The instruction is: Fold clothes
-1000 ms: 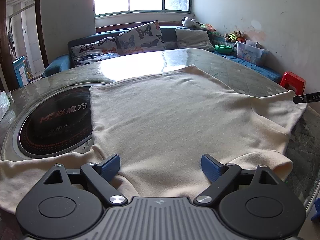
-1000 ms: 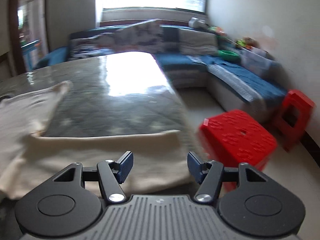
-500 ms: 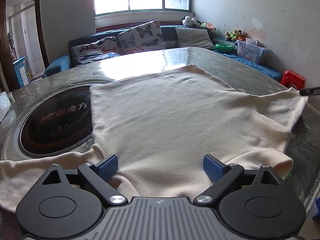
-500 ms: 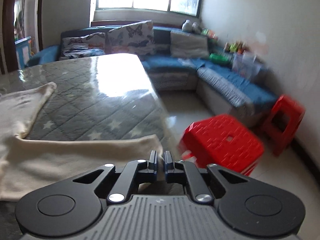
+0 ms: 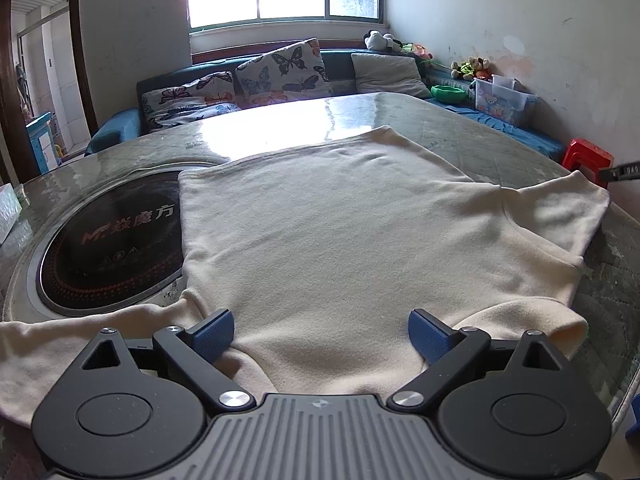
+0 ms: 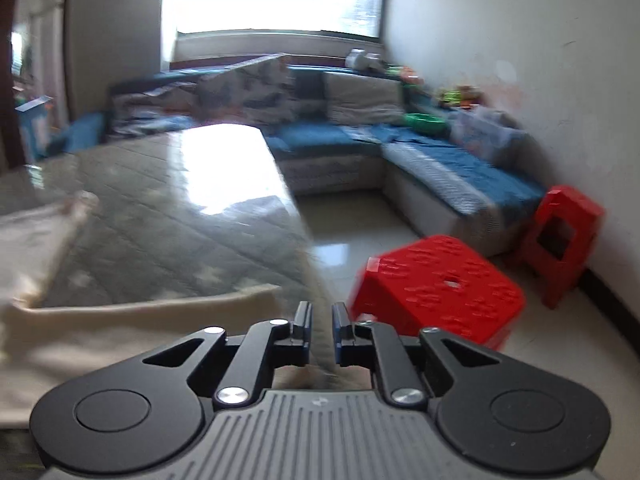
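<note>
Left wrist view: left gripper (image 5: 321,332) has its blue-padded fingers spread wide, holding nothing, low over the near hem of the cream fleece T-shirt (image 5: 340,240). That shirt lies flat on the round glass-topped table (image 5: 460,136), its left edge overlapping the black round induction hob (image 5: 112,248) set in the tabletop, and one sleeve reaches the table's right edge.

Right wrist view, blurred: right gripper (image 6: 321,330) has its fingers nearly together with a narrow gap; cannot tell if fabric is pinched. It sits at the table's edge by the sleeve. Two red plastic stools (image 6: 436,284) stand on the floor, blue corner sofa (image 6: 440,160) beyond.
</note>
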